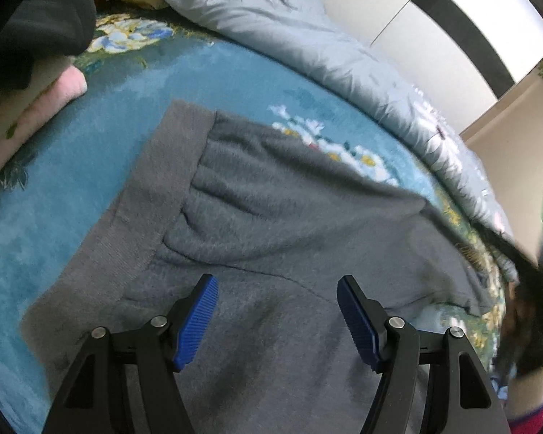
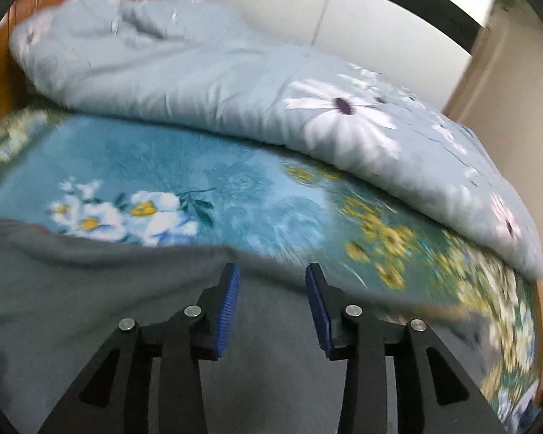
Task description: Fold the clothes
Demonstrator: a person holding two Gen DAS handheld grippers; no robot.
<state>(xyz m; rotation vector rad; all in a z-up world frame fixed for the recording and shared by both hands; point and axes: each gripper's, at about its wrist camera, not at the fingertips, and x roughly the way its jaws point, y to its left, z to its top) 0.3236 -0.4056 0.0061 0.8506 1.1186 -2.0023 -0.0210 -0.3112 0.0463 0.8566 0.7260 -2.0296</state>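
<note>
Fuzzy grey knit garment (image 1: 257, 217) flat on teal floral plush blanket (image 1: 90, 188).
I see left gripper (image 1: 277, 320) wide apart, right gripper (image 2: 272, 305) narrower, both empty; ribbed hem band (image 1: 141, 195) smooth.

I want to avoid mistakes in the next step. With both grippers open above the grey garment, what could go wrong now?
1. The grey garment lies on a teal blanket; the left gripper could pinch both layers.
2. The right gripper is near the garment's far edge, and that view is blurred, so it may miss the edge.
3. Gathers beside the ribbed band could get folded in as creases.
</note>
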